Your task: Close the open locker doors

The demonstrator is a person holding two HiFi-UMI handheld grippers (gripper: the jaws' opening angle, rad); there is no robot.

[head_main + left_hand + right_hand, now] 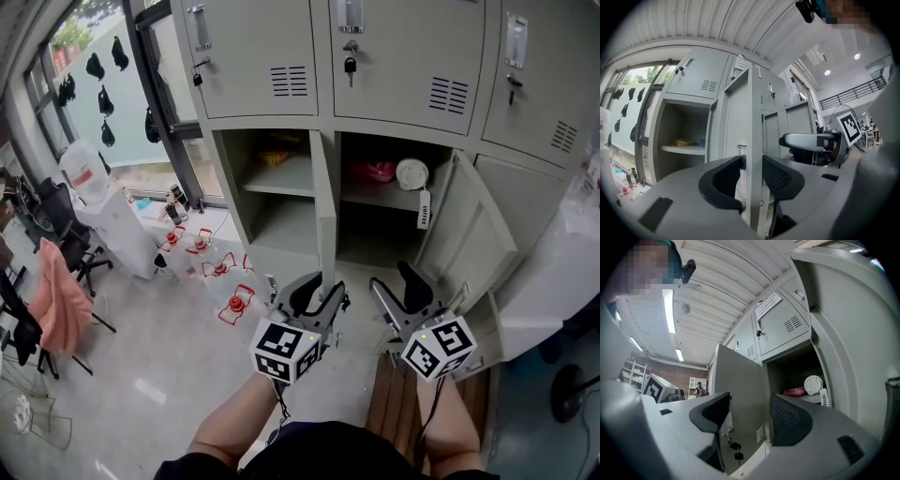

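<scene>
Neither locker door is closed yet; both stand open at the centre of the frame. Your left tongs [752, 168] are clamped on the edge of the middle door [323, 202]. Your right tongs [749, 405] gape empty, and the right-hand door [469, 239] is untouched.

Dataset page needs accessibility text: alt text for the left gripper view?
The left gripper has its fingers closed on the edge of an open locker door, seen edge-on at centre. Left of it stands an open locker with a shelf.
</scene>
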